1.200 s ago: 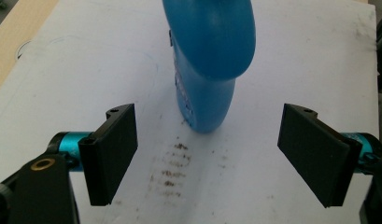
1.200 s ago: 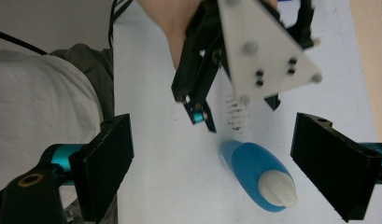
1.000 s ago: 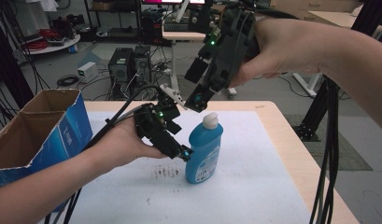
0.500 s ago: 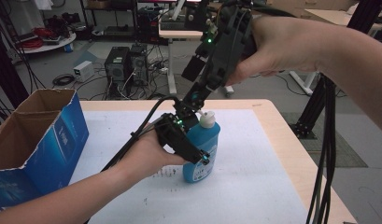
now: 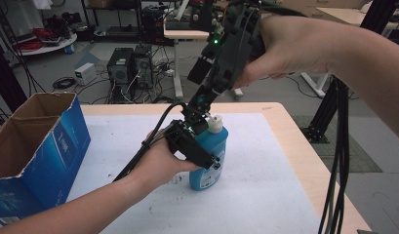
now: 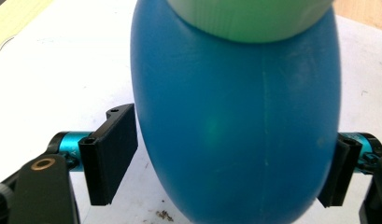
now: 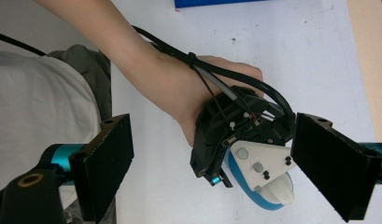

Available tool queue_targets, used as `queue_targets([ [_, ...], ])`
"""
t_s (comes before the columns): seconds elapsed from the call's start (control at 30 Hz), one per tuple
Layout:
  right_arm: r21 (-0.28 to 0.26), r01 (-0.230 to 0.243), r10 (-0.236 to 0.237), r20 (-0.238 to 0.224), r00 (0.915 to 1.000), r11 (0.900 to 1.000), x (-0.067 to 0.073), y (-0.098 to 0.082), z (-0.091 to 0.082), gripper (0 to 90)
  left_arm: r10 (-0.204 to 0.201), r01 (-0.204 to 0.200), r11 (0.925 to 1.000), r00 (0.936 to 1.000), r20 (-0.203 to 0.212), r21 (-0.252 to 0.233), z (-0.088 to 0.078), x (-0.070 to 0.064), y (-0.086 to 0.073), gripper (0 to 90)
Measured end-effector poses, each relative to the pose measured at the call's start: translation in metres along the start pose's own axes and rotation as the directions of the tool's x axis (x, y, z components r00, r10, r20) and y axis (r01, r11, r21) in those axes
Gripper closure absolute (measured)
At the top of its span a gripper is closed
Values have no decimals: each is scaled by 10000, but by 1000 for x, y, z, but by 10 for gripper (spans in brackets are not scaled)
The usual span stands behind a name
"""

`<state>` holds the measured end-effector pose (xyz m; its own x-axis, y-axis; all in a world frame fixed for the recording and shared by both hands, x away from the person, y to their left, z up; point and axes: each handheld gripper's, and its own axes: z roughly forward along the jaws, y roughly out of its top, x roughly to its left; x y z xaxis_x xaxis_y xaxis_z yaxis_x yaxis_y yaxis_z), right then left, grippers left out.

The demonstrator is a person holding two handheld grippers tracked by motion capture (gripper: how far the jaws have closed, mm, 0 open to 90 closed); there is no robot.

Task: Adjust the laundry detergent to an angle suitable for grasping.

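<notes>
L gripper (image 5: 207,158) nearest, w/ jaws either side of the blue bottle (image 5: 209,156): in the left gripper view the bottle (image 6: 235,121) sits between both pads, left pad (image 6: 114,154) just touching, right one hard against its side, so it's pinching the bottle. Bottle stands upright on the white mat (image 5: 265,195), mid table. Above, R gripper (image 5: 203,105) hangs over the white cap (image 5: 215,123), jaws spread wide, nothing between. Cardboard box (image 5: 36,146) off at left edge.
</notes>
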<state>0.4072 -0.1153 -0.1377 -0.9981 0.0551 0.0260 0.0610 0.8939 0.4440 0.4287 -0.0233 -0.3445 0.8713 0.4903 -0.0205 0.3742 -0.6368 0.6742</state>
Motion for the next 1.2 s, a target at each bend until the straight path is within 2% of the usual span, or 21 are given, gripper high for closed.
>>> queue_targets([
  [0.27, 0, 9, -9, 29, 10000, 10000, 0, 0, 1, 125, -189, 190, 9997, 9998, 38, -131, 3, 0, 0, 212],
  [0.4, 36, -30, 30, 22, 10000, 10000, -1, -1, 1, 125, -249, 254, 9993, 9996, 156, -280, 3, 0, 0, 250],
  [0.57, 65, -37, 37, 8, 10000, 10000, -2, -1, 2, 125, -225, 229, 9995, 9996, 191, -235, 5, 0, 0, 279],
  [0.77, 88, -53, 53, 11, 10000, 9999, -3, -1, 4, 125, -168, 170, 9996, 9998, 108, -211, 5, 0, -1, 303],
  [0.8, 107, -62, 62, 12, 10000, 9999, -3, 0, 4, 125, -161, 162, 9996, 9998, 81, -219, 5, 0, -1, 333],
  [0.93, 110, -61, 62, -22, 10000, 9999, -4, 0, 5, 125, -52, 51, 9998, 10000, -35, -209, 6, -2, -1, 333],
  [1.0, 106, -45, 45, -25, 10000, 9999, -4, 1, 6, 124, -96, 93, 9997, 9999, -114, -218, 7, -2, -1, 333],
  [1.07, 124, -50, 51, -44, 10000, 9999, -4, 1, 6, 125, -133, 130, 9995, 9999, -100, -298, 7, -2, -1, 373],
  [1.2, 110, -78, 78, -39, 10000, 9999, -5, 0, 6, 124, -144, 139, 9993, 9998, -130, -361, 8, -3, -1, 374],
])
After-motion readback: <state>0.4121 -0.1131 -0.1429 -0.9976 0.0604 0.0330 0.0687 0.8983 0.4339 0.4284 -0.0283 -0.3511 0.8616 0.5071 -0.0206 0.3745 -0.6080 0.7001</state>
